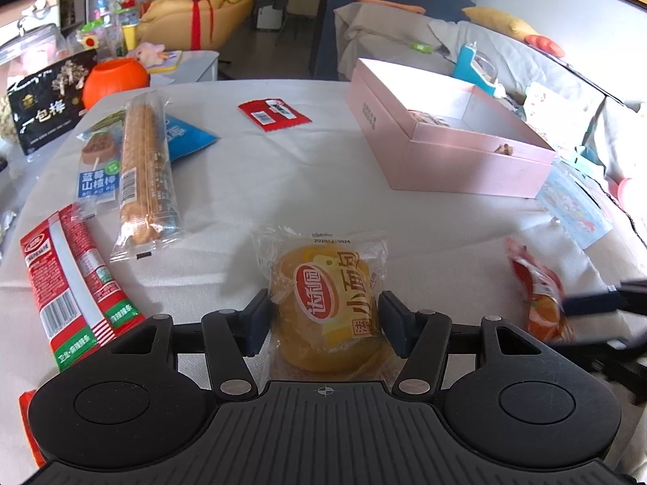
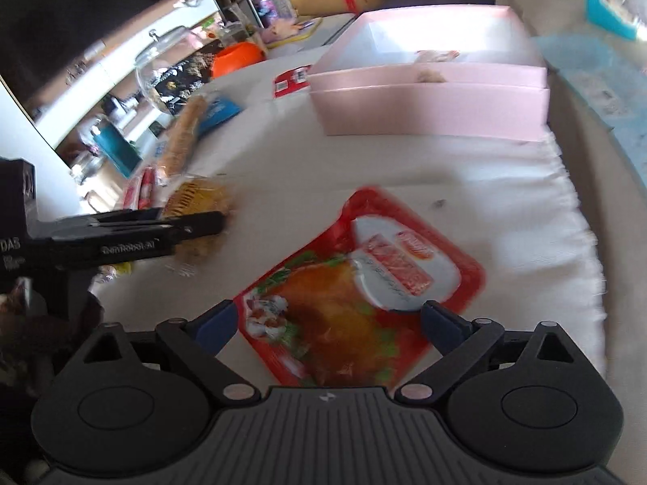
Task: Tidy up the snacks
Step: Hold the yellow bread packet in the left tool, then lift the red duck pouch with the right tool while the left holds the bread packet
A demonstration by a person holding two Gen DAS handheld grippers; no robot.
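My left gripper (image 1: 323, 321) is shut on a small yellow bread roll in a clear wrapper (image 1: 327, 303), its pads pressing both sides, low over the white cloth. My right gripper (image 2: 328, 325) is open and straddles a red chicken-snack pouch (image 2: 360, 291) lying flat on the cloth; the pads stand apart from the pouch edges. The pouch also shows in the left wrist view (image 1: 542, 295), with a right finger beside it. The open pink box (image 1: 453, 137) sits at the back right, also in the right wrist view (image 2: 432, 109), with a few small items inside.
On the left lie a red sausage pack (image 1: 72, 279), a long biscuit pack (image 1: 143, 169), a blue hawthorn-stick pack (image 1: 97, 169) and a blue packet (image 1: 186, 137). A red packet (image 1: 275, 115) lies at the back. A black bag (image 1: 44, 109) and an orange pumpkin bowl (image 1: 115, 79) stand behind.
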